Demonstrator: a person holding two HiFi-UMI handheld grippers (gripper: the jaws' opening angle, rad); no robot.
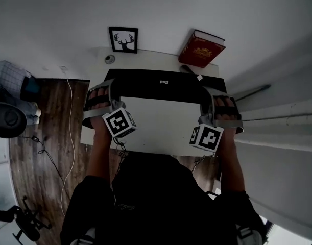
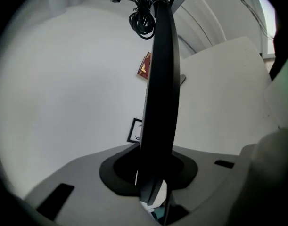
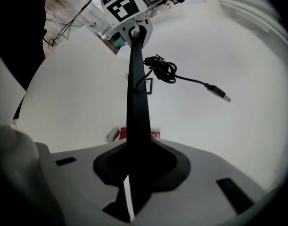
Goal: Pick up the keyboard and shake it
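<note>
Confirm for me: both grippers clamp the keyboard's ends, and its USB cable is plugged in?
Wrong on the cable. Left gripper and right gripper do clamp the keyboard at its ends, but the right gripper view shows the cable coiled, its USB plug hanging free.

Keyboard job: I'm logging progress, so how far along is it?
Done: left gripper and right gripper are shut on the ends of the keyboard, and it looks lifted clear of the desk, cable dangling. In hand: holding it aloft. Left: the shake; no frame shows it begun.
</note>
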